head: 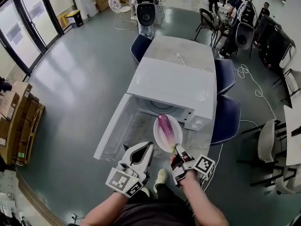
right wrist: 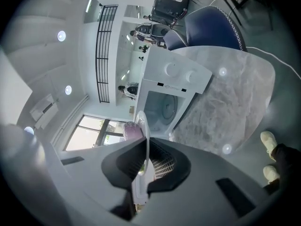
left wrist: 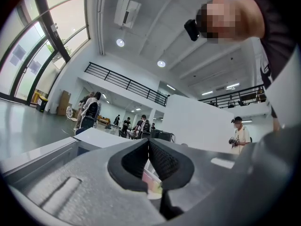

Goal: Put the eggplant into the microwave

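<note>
A purple eggplant (head: 164, 125) lies on a white plate (head: 175, 139) held in the air just in front of the white microwave (head: 174, 86). The microwave's door (head: 113, 126) hangs open to the left, and its cavity (right wrist: 164, 108) shows in the right gripper view. My right gripper (head: 178, 150) is shut on the plate's near rim. In the right gripper view the plate (right wrist: 146, 126) runs edge-on between that gripper's (right wrist: 146, 150) jaws, with the eggplant (right wrist: 133, 131) beyond them. My left gripper (head: 149, 147) hovers left of the plate, shut (left wrist: 148, 144) with nothing in it.
The microwave stands on a grey marbled table (head: 188, 51) with a white cable (head: 180, 56) on it. Blue chairs (head: 226, 117) line the table's right side, and another (head: 140, 46) stands at its far left. People sit at the back right. Cardboard boxes (head: 19, 121) stand at the far left.
</note>
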Available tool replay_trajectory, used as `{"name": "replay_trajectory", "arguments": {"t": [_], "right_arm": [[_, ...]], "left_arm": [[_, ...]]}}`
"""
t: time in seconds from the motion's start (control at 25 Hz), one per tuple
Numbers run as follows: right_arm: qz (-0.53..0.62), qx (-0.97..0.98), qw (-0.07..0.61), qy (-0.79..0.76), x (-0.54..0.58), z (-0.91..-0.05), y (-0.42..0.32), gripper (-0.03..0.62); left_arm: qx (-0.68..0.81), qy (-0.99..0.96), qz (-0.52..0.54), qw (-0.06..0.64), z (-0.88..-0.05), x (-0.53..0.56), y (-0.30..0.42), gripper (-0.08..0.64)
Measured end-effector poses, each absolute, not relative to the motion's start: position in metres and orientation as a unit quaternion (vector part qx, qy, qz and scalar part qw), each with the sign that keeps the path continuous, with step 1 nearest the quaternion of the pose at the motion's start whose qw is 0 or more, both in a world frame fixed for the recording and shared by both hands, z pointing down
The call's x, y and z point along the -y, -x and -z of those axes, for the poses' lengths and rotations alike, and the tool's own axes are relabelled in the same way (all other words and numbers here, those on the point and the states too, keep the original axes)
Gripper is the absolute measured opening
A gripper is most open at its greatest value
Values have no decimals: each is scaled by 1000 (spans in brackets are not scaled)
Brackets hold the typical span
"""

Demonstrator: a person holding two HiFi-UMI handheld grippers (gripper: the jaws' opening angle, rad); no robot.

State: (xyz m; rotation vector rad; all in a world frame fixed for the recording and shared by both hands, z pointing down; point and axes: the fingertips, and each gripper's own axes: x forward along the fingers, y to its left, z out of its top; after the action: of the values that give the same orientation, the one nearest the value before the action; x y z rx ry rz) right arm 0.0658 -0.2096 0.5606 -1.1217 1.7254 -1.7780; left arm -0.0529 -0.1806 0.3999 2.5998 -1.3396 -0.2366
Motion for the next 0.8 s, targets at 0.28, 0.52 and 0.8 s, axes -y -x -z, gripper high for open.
{"name": "replay_trajectory", "arguments": {"t": [0.28,0.52,0.8], "right_arm": [[657,-607,191,404,237,-588,-60,20],[657,-592,200,422,260,-606,-50,20],[648,-574,218,450,294,-644,-42,20]], "left_arm": [[469,-874,71,106,-415,222,51,8],[462,-877,62,114,-439,250,58,8],[449,-883,60,126,-479,281,68,8]]}}
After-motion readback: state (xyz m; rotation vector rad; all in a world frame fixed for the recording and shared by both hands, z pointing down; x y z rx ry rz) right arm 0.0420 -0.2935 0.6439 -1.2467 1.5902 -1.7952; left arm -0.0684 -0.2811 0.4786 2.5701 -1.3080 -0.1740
